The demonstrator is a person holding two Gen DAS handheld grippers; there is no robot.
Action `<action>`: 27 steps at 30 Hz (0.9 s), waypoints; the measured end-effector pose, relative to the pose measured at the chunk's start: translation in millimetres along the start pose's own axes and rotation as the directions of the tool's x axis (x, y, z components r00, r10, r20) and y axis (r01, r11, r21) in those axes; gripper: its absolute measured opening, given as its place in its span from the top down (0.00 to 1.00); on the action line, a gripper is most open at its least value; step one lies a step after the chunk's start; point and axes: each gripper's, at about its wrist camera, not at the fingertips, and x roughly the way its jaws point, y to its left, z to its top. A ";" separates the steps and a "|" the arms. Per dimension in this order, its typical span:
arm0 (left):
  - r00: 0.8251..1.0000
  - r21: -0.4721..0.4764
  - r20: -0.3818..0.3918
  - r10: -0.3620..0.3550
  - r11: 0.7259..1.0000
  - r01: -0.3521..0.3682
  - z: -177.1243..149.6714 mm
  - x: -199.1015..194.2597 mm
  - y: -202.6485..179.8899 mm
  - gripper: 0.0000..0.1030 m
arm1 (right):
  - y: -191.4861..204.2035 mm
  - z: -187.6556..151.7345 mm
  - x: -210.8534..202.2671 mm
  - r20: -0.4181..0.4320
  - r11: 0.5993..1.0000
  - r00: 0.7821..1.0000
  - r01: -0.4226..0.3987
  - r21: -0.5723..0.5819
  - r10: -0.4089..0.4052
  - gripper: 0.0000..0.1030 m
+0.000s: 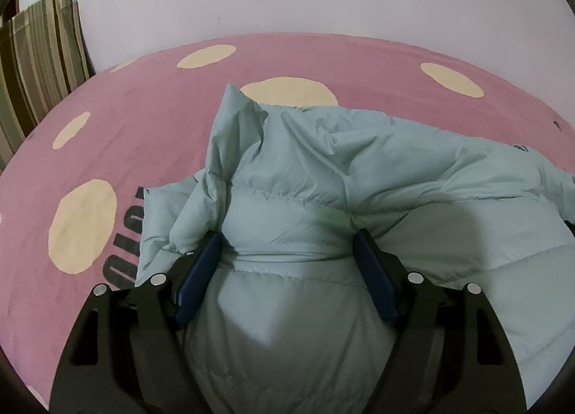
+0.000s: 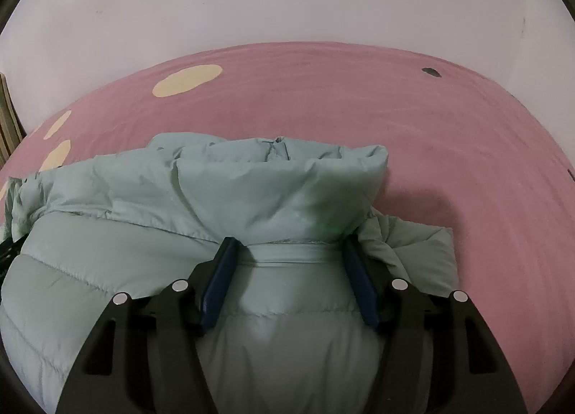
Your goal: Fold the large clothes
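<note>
Pale green puffer jacket (image 1: 323, 177) bunched on a pink bedsheet (image 1: 151, 126) with cream spots, left gripper (image 1: 287, 245) jaws pinching a thick quilted fold, right gripper (image 2: 289, 252) jaws clamping another fold, striped cushion (image 1: 39, 62) far left

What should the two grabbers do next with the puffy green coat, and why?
Probably carry the pinched bunches forward and lay them down. The left gripper and right gripper each squeeze a fat fold of the puffy coat, with loose crumpled fabric beyond them on the pink bedspread, so the fold looks unfinished.
</note>
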 end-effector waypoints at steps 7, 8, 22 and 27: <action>1.000 -0.004 -0.005 -0.008 1.000 0.007 -0.4 1.8 1.5 0.25 | 2.2 -1.1 -0.4 0.006 1.000 1.000 0.007 -0.003 -0.007 0.41; 1.000 -0.003 -0.006 -0.007 1.000 0.007 -0.7 1.6 1.7 0.25 | 2.4 -1.0 -0.6 0.007 1.000 1.000 0.008 -0.004 -0.008 0.41; 0.998 -0.032 -0.054 -0.037 0.999 0.035 8.5 -35.3 19.7 0.17 | -6.4 8.9 -41.3 0.006 0.999 1.000 -0.021 0.036 0.021 0.37; 0.997 -0.132 -0.036 -0.061 0.990 0.056 -5.7 -65.5 57.8 0.12 | -28.9 -2.9 -76.5 0.038 0.995 0.998 -0.046 0.090 0.042 0.29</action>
